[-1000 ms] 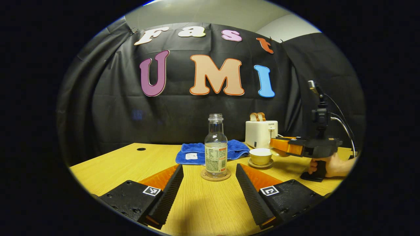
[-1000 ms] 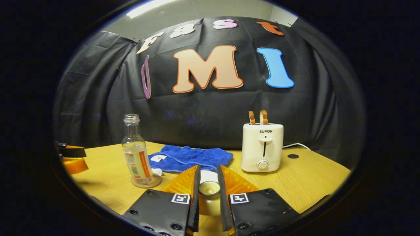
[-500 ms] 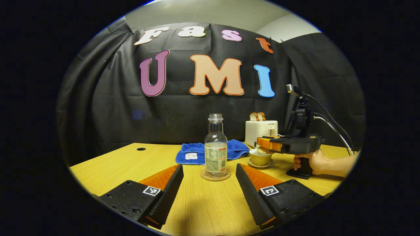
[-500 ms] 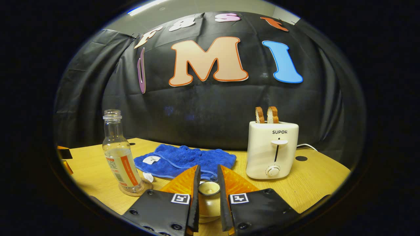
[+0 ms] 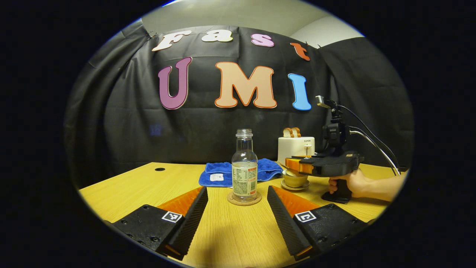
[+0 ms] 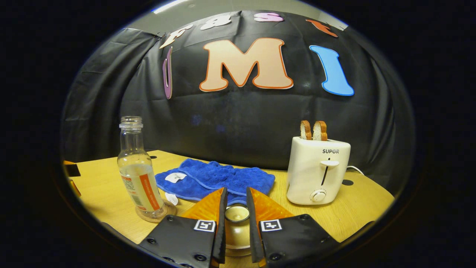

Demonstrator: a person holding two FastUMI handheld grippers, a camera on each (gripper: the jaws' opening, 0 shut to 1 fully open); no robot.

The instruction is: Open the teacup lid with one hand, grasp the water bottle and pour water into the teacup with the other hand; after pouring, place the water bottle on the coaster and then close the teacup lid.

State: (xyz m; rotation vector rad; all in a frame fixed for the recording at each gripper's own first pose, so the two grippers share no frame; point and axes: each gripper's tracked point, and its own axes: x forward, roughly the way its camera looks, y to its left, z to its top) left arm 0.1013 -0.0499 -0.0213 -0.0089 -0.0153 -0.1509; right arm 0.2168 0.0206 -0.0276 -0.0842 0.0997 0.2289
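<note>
A clear water bottle (image 5: 244, 167) with no cap stands upright on a round coaster (image 5: 244, 200) in the left gripper view. My left gripper (image 5: 237, 214) is open in front of it, one finger on each side, well short of the bottle. To the right sits the pale teacup (image 5: 295, 181) on its saucer. My right gripper (image 5: 297, 165) hovers right over the cup, held by a hand (image 5: 353, 182). In the right gripper view my right gripper (image 6: 236, 192) is shut on the knob of the teacup lid (image 6: 237, 214). Whether the lid touches the cup I cannot tell. The bottle (image 6: 139, 175) stands to the left.
A blue towel (image 6: 215, 178) lies behind the bottle and cup. A white toaster (image 6: 318, 169) with two slices of toast stands at the back right, its cord trailing behind. The wooden table (image 5: 141, 186) has bare room on the left.
The right gripper has carried the lid leftward and slightly down until it is over the teacup. The left gripper and the bottle have stayed still.
</note>
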